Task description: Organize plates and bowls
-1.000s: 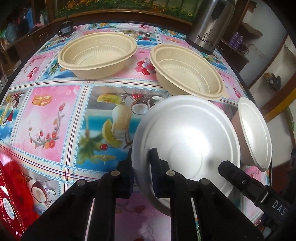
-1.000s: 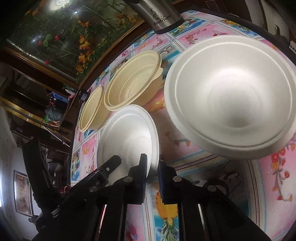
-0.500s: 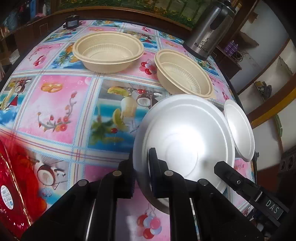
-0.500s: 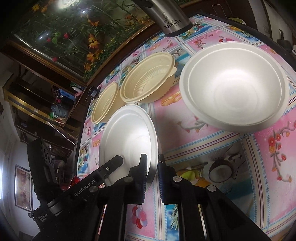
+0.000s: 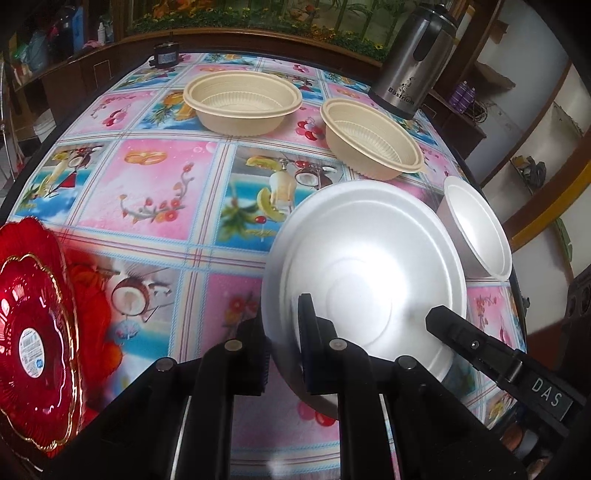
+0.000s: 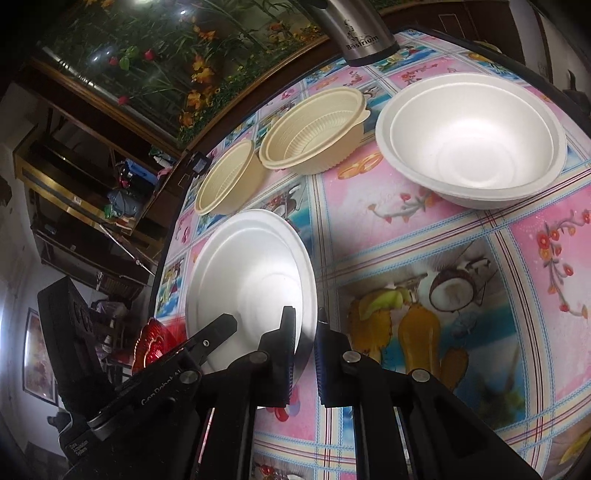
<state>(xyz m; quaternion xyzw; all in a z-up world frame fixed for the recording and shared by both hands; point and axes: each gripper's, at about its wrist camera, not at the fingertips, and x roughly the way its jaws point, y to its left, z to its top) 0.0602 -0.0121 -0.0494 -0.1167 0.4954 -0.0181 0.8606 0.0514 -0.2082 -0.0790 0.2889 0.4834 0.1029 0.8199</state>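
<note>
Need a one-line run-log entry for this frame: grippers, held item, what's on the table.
left gripper: shut on white plate | right gripper: shut on same plate | table: white bowl, two beige bowls, red plate

- The surface [image 5: 155,184] wore a pink and blue fruit-print cloth.
- A dark wooden ledge [image 5: 258,33] ran behind it, with flowers [image 6: 155,55] above.
- Wooden shelves [image 6: 74,184] stood at the side, beside a white wall [image 5: 535,48].

Left wrist view: plate [image 5: 364,280] at lower centre; one bowl [image 5: 476,232] touching its right edge; two bowls [image 5: 242,101] [image 5: 371,138] above; flask [image 5: 413,59] upper right; dish [image 5: 31,328] lower left, all on table [image 5: 162,184].
</note>
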